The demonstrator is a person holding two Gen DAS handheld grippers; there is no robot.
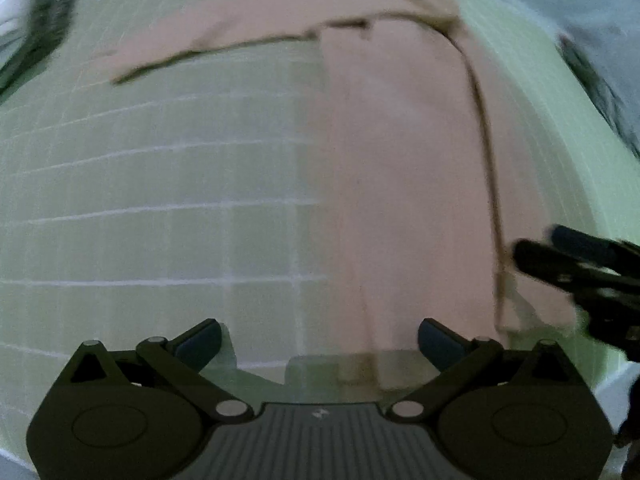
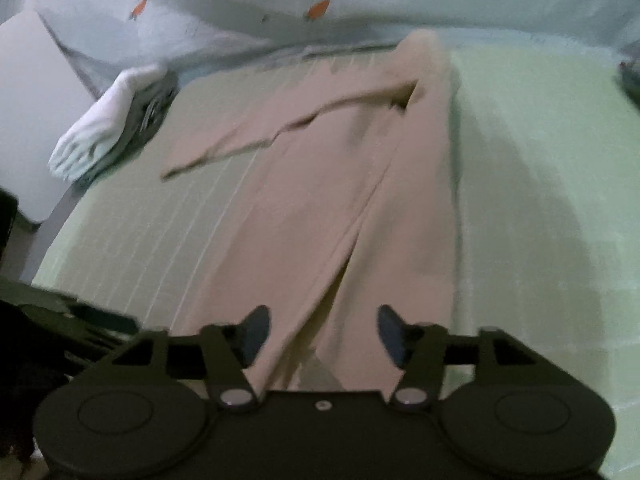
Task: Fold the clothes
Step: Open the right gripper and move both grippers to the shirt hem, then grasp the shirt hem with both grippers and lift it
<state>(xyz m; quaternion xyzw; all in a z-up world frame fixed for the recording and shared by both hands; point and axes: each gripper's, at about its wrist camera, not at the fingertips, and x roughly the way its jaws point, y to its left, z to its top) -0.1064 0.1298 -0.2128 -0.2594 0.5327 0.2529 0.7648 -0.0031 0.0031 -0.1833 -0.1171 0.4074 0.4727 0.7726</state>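
Both the left gripper (image 1: 319, 340) and right gripper (image 2: 318, 334), wide open and empty, should pinch the long pink cloth garment's (image 2: 320, 184) near edge evenly.

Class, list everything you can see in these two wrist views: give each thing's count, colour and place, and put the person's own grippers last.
garment: one, pale pink, lying lengthwise on the mat, a long piece folded across its far end.
mat: one, pale green with a white grid, under the garment.
cloth: one, white, bunched at the mat's far left edge on something dark.
board: one, white, flat, far left beyond the mat.
orange marks: two, on the grey-white backdrop beyond the mat.
left gripper: one, black, open, above the garment's near left edge.
right gripper: one, black, open, over the garment's near end; also seen at the right edge of the left view.
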